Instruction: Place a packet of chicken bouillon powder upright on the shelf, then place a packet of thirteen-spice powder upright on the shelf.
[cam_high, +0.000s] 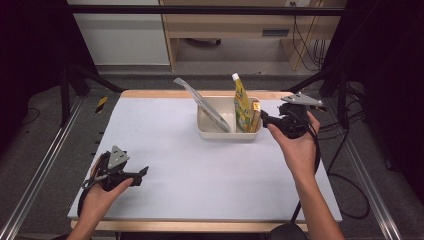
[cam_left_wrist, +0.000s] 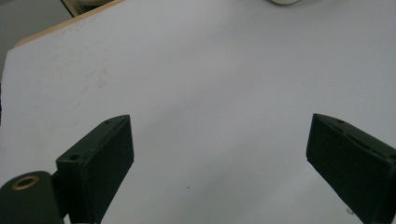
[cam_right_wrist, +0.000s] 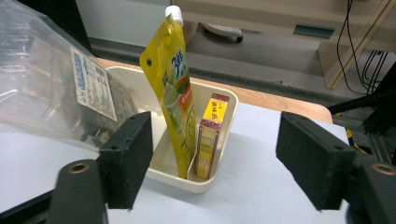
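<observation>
Jaws of our right gripper (cam_right_wrist: 215, 158) stand wide before the tub (cam_right_wrist: 187, 179) holding a yellow pouch (cam_right_wrist: 175, 93); our left gripper (cam_left_wrist: 219, 163) gapes wide too.

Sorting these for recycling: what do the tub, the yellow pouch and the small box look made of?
Tub: cream plastic, likely; smooth moulded rim. Yellow pouch: glossy flexible film with a white screw cap. Small box: printed cardboard, judging by its folded edges.
</observation>
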